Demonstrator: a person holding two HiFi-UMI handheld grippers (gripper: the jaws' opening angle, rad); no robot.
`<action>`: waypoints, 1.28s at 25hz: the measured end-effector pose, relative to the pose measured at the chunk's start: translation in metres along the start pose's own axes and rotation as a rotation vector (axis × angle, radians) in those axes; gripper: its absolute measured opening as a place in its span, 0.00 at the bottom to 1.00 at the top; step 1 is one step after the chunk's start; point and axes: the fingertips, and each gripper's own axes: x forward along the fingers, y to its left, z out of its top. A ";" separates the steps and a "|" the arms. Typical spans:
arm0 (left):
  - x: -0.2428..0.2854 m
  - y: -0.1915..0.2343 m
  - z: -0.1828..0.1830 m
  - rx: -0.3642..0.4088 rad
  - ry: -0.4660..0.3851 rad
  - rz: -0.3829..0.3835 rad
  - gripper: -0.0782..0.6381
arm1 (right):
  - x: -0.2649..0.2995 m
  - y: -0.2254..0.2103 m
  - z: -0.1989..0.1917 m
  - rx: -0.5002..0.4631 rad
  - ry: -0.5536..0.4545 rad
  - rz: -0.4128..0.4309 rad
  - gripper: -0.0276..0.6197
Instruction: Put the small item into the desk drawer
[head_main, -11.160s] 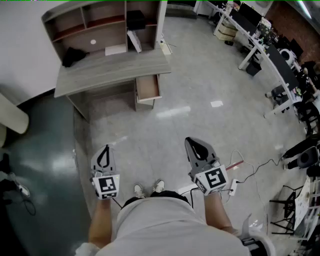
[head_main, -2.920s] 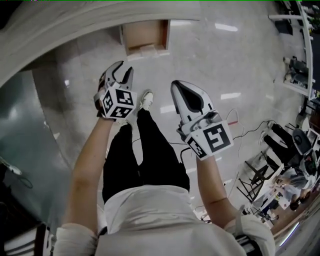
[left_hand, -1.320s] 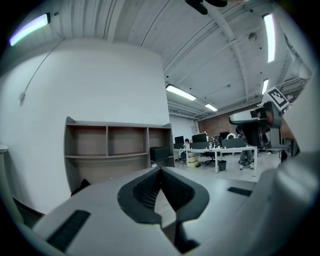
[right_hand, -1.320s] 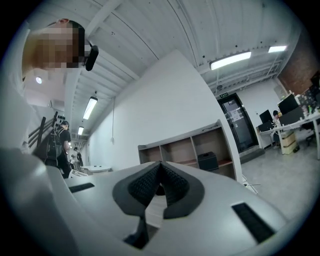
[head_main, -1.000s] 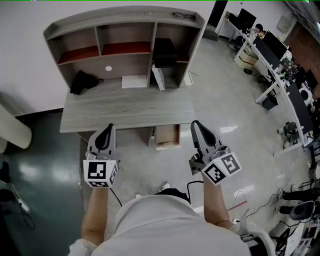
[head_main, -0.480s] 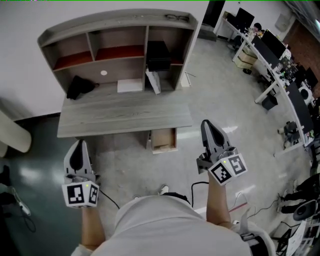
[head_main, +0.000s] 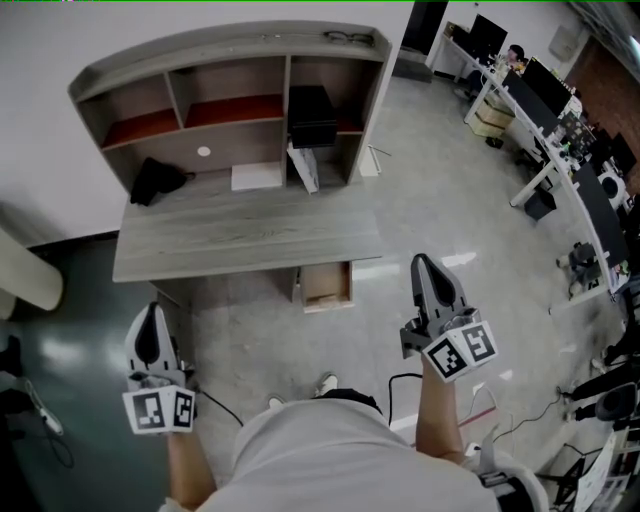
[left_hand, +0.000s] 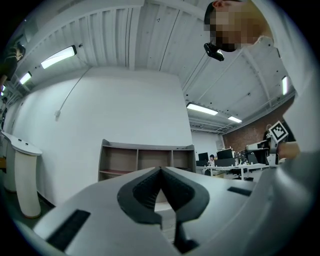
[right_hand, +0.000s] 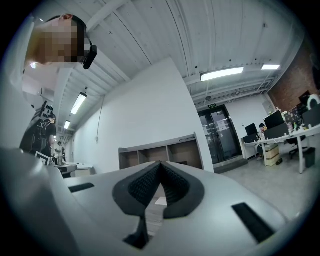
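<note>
A grey desk with a shelf hutch stands ahead in the head view. Its drawer is pulled open below the right end of the top. On the desk lie a small white round item, a black crumpled thing and a white pad. My left gripper is low at the left, short of the desk, shut and empty. My right gripper is right of the drawer, also shut and empty. Each gripper view shows the pads meeting at the tip, left gripper and right gripper, with the hutch far beyond.
A black box and a leaning white book sit in the hutch's right bay. A white pillar stands at the left. Office desks with monitors line the far right. Cables trail on the floor by my feet.
My left gripper has dropped back and to the left, away from the desk edge. My right gripper has drifted slightly right and back. Both stay shut.
</note>
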 end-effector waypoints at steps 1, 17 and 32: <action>0.000 -0.002 0.001 0.000 -0.002 -0.002 0.13 | 0.001 0.001 -0.001 -0.005 0.005 0.004 0.08; -0.024 -0.007 0.008 0.140 0.009 -0.048 0.13 | 0.004 0.057 -0.016 -0.197 0.070 0.038 0.08; -0.056 0.024 -0.007 0.110 0.030 -0.048 0.13 | -0.008 0.104 -0.032 -0.226 0.085 0.028 0.08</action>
